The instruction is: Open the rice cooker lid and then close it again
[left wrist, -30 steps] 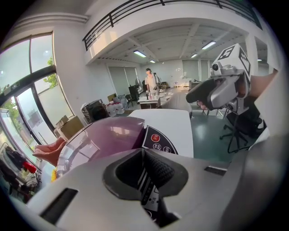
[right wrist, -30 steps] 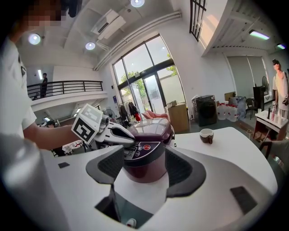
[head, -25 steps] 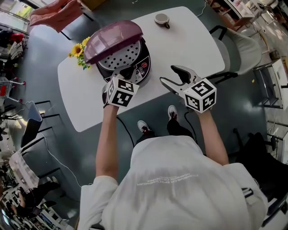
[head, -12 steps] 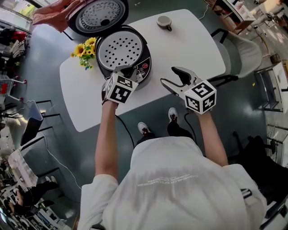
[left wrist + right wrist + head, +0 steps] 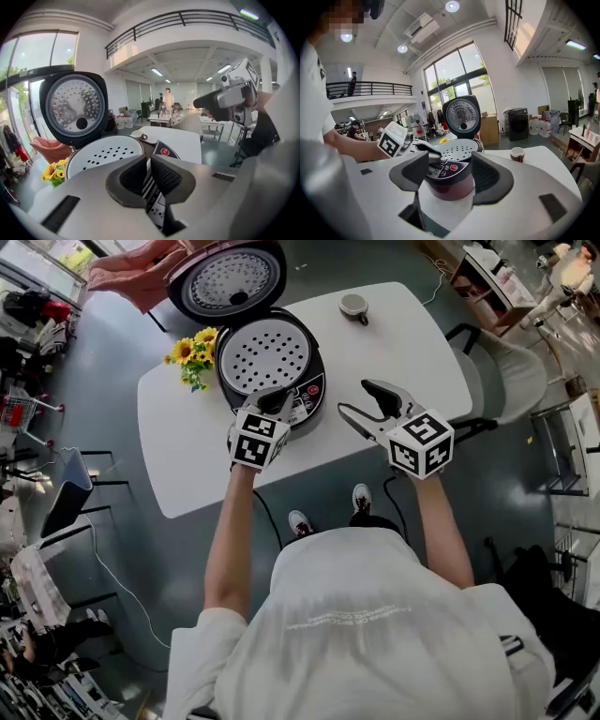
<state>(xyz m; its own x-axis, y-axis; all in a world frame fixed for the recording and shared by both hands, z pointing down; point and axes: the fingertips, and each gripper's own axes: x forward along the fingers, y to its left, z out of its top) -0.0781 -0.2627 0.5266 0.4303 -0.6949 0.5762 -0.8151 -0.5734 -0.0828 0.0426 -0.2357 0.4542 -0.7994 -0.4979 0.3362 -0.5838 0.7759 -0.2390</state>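
Plainly the closing is still to do: the round dark-rimmed lid (image 5: 228, 279) stands upright behind the black rice cooker (image 5: 312, 390), and a hard shove could slam it or slide the cooker into the yellow sunflowers (image 5: 192, 351). The left gripper (image 5: 272, 401), at the cooker's front edge, has narrow, empty jaws just opening. The right gripper (image 5: 361, 399) gapes wide and empty beside the cooker.

We see a cooker (image 5: 450, 185) of glossy dark-red plastic with a shiny black panel (image 5: 440, 169). Its lid (image 5: 228, 279) is lined with dull, dimpled metal. The perforated tray (image 5: 269, 354) looks pale and matt. The table (image 5: 403, 343) is smooth, matt white.
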